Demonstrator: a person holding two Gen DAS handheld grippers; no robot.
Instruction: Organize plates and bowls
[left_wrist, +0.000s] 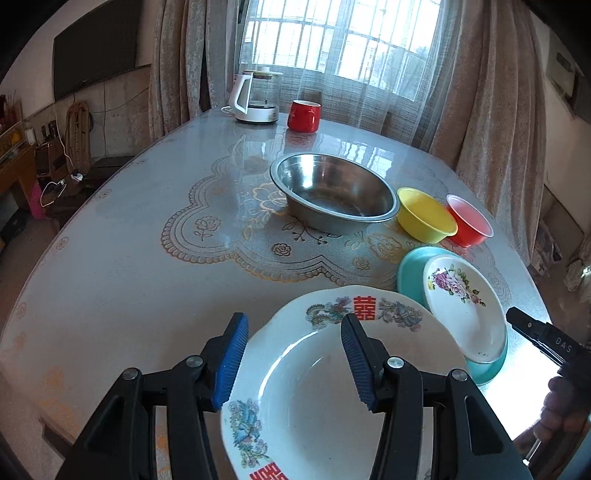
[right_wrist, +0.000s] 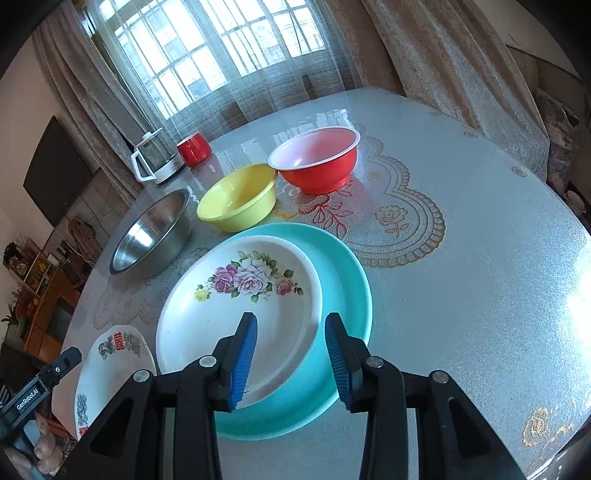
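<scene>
On the table (left_wrist: 129, 258), take the steel bowl (left_wrist: 334, 192) as your reference. Just right of it, nearly touching its rim, sits the yellow bowl (left_wrist: 424, 216), and the red bowl (left_wrist: 469, 220) is tucked right against the yellow one on its far side from the steel bowl. All three are upright.

Nearer you from the yellow bowl: the floral plate (right_wrist: 236, 306) lies on the teal plate (right_wrist: 345, 291), shifted toward the steel-bowl side, so a teal crescent shows on the other side and at the near edge.

Nearer you from the steel bowl, left of the teal plate: the dragon-and-phoenix plate (left_wrist: 317, 384) with red characters on the rim. Its edge overlaps the teal plate's edge in your left wrist view; can't tell if they touch.

Your left gripper (left_wrist: 291, 362) is spread wide, blue pads straddling that plate's left rim: one finger outside the rim, one over the well. Contact isn't clear.

Your right gripper (right_wrist: 291, 360) is also spread, holding nothing. Its left pad (right_wrist: 243, 360) is over the floral plate's near rim, its right pad over the teal plate's edge.

Far side of the steel bowl, by the window: white kettle (left_wrist: 255, 98) and red mug (left_wrist: 303, 115), well apart from the dishes.
</scene>
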